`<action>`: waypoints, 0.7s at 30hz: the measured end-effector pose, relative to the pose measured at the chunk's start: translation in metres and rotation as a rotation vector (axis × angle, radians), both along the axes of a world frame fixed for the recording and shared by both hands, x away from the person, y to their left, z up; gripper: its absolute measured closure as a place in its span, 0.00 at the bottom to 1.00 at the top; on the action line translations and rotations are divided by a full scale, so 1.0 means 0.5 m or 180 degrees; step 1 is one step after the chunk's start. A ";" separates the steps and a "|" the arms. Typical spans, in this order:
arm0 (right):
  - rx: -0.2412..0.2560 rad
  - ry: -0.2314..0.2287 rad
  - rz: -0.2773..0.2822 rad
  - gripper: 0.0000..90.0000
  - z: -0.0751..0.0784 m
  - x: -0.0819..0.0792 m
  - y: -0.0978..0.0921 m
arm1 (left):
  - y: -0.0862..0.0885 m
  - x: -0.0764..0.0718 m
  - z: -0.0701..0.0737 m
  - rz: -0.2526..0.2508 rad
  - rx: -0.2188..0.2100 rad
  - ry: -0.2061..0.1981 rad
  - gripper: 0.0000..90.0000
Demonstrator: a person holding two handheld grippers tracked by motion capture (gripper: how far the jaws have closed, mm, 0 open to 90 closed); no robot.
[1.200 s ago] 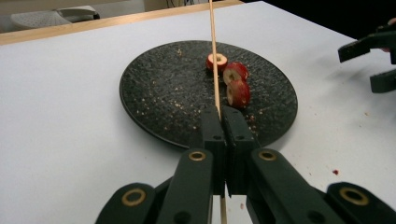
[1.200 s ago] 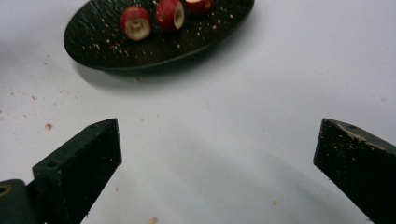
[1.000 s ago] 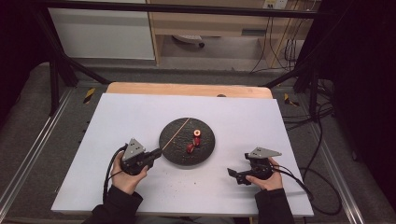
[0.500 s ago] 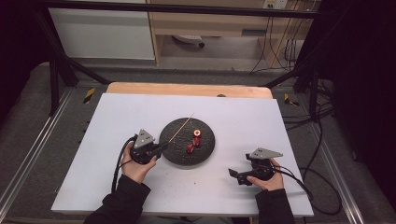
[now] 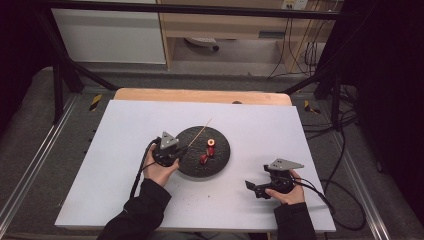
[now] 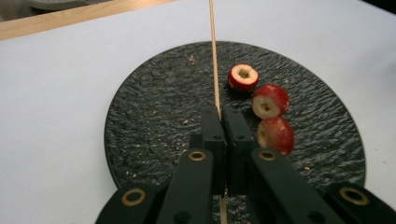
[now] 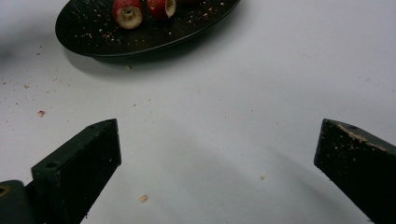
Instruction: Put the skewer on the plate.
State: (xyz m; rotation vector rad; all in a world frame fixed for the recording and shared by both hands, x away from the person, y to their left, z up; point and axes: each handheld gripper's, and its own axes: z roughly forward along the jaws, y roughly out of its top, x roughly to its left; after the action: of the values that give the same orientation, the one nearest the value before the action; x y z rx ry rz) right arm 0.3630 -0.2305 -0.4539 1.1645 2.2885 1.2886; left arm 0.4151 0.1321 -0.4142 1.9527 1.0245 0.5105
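Note:
A round black slate plate point(image 5: 192, 167) lies mid-table with three red cored fruit pieces point(image 5: 210, 144) and a thin wooden skewer point(image 5: 201, 132) across it. My left gripper point(image 5: 181, 151) sits over the plate's left rim. In the left gripper view it point(image 6: 219, 113) is shut on the skewer point(image 6: 213, 56), which runs forward past the fruit pieces point(image 6: 270, 101). My right gripper point(image 5: 250, 186) rests on the white table to the plate's right, open, with bare table between its jaws point(image 7: 219, 144). The plate point(image 7: 93, 32) and two fruit pieces point(image 7: 127, 12) lie ahead of it.
The white tabletop point(image 5: 100, 165) carries small crumbs point(image 7: 143, 198) near the right gripper. A wooden edge point(image 5: 200, 95) runs along the table's far side. Cables point(image 5: 330, 200) trail off the right edge.
My left gripper has moved forward and right from the table onto the plate's left rim, at the skewer. The right gripper has stayed put.

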 end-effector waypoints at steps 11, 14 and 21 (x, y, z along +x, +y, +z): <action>0.0007 0.0001 0.0003 0.01 -0.002 0.001 -0.001 | -0.023 0.020 -0.038 0.0041 0.0179 0.0125 0.98; 0.0005 0.0009 0.0010 0.01 -0.003 0.001 0.001 | -0.028 0.021 -0.046 0.0033 0.0205 0.0140 0.98; 0.0013 0.0019 0.0011 0.01 -0.003 0.000 0.002 | -0.034 0.025 -0.056 0.0011 0.0258 0.0173 0.98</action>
State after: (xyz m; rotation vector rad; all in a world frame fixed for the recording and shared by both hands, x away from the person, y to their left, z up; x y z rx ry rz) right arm 0.3631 -0.2297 -0.4555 1.1676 2.2943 1.2934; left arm 0.4275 0.1149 -0.4424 2.0466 1.0560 0.5105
